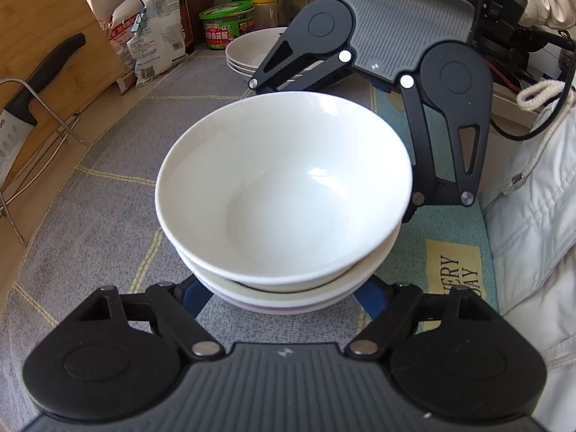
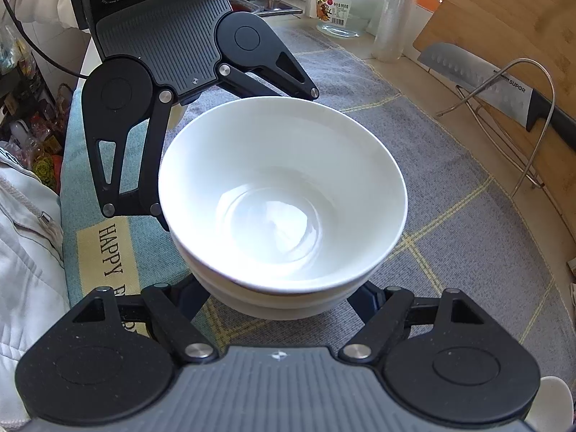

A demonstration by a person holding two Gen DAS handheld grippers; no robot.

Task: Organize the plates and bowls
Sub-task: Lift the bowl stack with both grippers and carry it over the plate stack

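Sitting between both grippers' spread jaws, the bowl stack (image 1: 284, 194).

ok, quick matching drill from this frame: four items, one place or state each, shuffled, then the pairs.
Items:
1. bowl stack
2. plate stack
3. knife
4. green-lidded jar

Places:
A. on the wire rack by the cutting board
B. between the two grippers
C. at the back among the bottles
D. on the mat beyond the bowls

Pairs: 1-B, 2-D, 3-A, 4-C
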